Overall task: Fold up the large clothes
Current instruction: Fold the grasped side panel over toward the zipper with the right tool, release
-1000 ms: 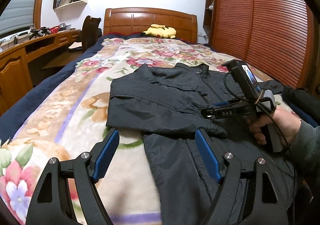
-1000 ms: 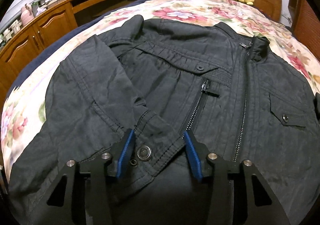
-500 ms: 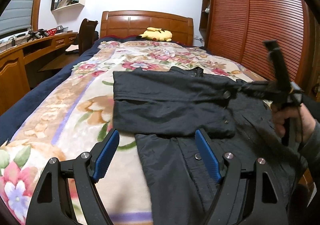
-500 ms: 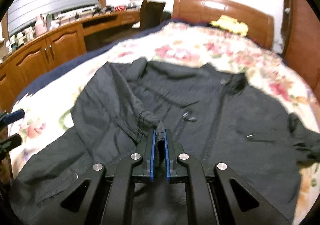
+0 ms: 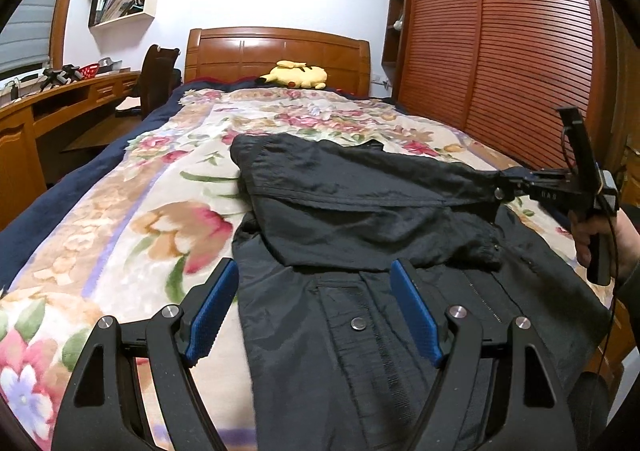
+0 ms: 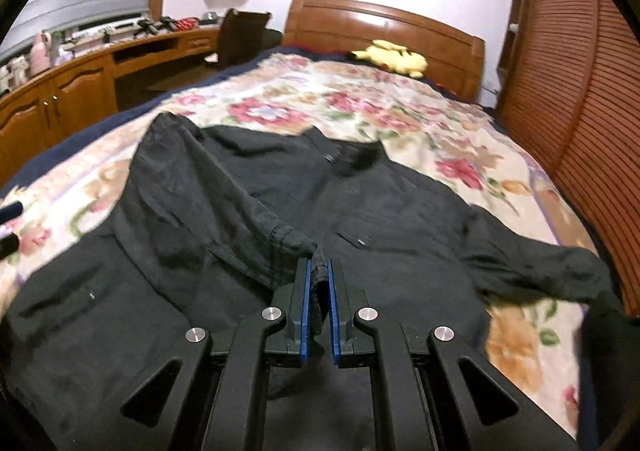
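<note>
A black jacket [image 5: 360,331] lies front up on the floral blanket [image 5: 120,219] of the bed. Its left sleeve [image 5: 360,179] is stretched across the chest toward the right. My right gripper [image 6: 318,283] is shut on the sleeve cuff [image 6: 318,271] and holds it above the jacket [image 6: 400,219]; in the left wrist view the same gripper [image 5: 500,187] pulls the cuff taut at the right. My left gripper [image 5: 312,311] hangs open over the jacket's lower front, nothing between its blue pads [image 5: 412,311]. The other sleeve [image 6: 540,271] lies crumpled at the right.
A yellow plush toy [image 5: 296,75] rests by the wooden headboard [image 5: 280,51]. A wooden desk [image 5: 60,99] and chair [image 5: 158,79] run along the left of the bed. Slatted wardrobe doors [image 5: 500,51] stand close on the right. A hand [image 5: 592,227] grips the right tool.
My right gripper closed on the sleeve cuff, then lifted and drew it to the right across the jacket, stretching the sleeve. My left gripper stayed open in place.
</note>
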Demonstrator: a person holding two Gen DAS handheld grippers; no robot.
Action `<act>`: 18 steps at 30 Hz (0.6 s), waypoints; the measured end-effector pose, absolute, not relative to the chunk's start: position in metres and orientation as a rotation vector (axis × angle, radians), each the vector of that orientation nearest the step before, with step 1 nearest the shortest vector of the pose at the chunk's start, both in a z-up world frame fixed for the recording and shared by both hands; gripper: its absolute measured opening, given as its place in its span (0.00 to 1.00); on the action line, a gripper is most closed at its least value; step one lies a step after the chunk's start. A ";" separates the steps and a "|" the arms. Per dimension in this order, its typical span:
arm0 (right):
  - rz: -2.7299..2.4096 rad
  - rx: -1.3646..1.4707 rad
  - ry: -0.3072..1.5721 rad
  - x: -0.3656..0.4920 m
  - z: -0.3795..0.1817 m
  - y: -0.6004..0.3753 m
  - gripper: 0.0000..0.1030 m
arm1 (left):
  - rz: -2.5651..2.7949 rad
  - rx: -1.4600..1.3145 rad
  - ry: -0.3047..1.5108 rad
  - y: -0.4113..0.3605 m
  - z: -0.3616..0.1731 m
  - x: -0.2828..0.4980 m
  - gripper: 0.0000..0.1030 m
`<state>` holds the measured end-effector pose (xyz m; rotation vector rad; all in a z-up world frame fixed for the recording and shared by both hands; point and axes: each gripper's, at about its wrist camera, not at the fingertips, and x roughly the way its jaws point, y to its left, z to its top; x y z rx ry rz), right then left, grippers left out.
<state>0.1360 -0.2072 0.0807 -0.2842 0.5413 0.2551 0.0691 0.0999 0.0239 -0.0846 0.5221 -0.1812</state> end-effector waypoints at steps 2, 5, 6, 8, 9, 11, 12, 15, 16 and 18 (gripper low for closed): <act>0.229 -0.302 0.553 0.131 0.081 -0.206 0.08 | -0.187 -0.083 0.522 0.097 0.024 0.069 0.77; 0.193 -0.325 0.570 0.129 0.088 -0.205 0.08 | -0.194 -0.079 0.523 0.094 0.024 0.069 0.77; 0.174 -0.334 0.574 0.129 0.090 -0.204 0.08 | -0.195 -0.079 0.524 0.093 0.024 0.070 0.77; 0.139 -0.336 0.581 0.128 0.096 -0.205 0.08 | -0.199 -0.077 0.526 0.092 0.024 0.069 0.77; 0.126 -0.335 0.588 0.129 0.099 -0.207 0.08 | -0.199 -0.077 0.528 0.091 0.024 0.069 0.77; 0.091 -0.337 0.599 0.130 0.102 -0.208 0.08 | -0.202 -0.076 0.530 0.090 0.023 0.069 0.77; 0.081 -0.335 0.608 0.130 0.102 -0.210 0.08 | -0.203 -0.076 0.531 0.090 0.023 0.069 0.77; 0.078 -0.328 0.647 0.128 0.098 -0.212 0.08 | -0.206 -0.072 0.530 0.088 0.024 0.070 0.77; 0.078 -0.330 0.659 0.127 0.096 -0.211 0.08 | -0.207 -0.072 0.530 0.088 0.024 0.070 0.77; 0.081 -0.332 0.674 0.126 0.097 -0.211 0.08 | -0.211 -0.071 0.532 0.086 0.024 0.070 0.77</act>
